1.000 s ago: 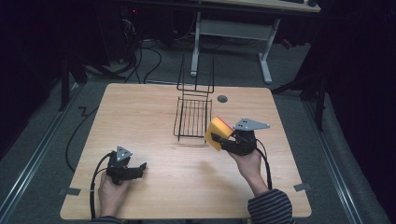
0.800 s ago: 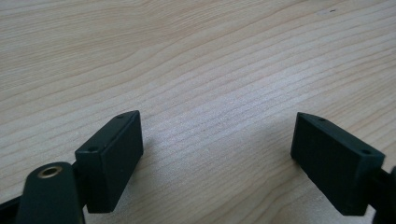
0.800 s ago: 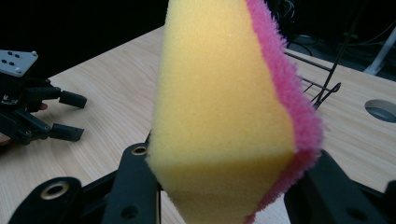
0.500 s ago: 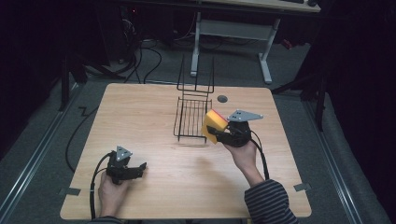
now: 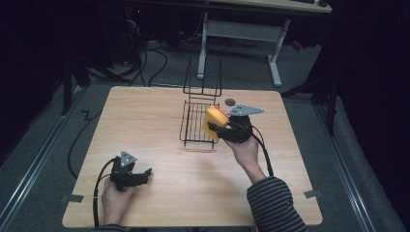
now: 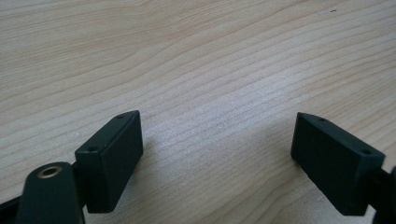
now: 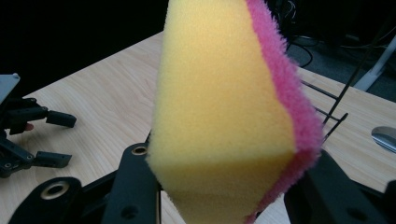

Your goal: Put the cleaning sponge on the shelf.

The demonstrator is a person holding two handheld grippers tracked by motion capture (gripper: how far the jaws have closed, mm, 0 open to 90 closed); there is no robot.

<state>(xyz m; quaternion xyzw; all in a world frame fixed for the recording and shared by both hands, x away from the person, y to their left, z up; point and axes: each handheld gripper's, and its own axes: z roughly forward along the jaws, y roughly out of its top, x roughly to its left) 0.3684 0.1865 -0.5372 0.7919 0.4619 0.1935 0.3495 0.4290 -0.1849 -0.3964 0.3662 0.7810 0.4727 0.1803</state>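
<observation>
One sponge [image 5: 214, 123] hangs over the rack's [image 5: 193, 126] edge.

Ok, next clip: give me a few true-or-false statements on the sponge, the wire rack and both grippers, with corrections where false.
1. The right gripper has its jaws closed on a yellow sponge with a pink scrub side. True.
2. The sponge lies flat on the table. False: it is held up off the table, at the right edge of the black wire rack.
3. The left gripper has open jaws with bare wood between them. True.
4. The left gripper holds the wire rack. False: it sits near the table's front left, apart from the rack.
5. The rack is white plastic. False: it is black wire.
</observation>
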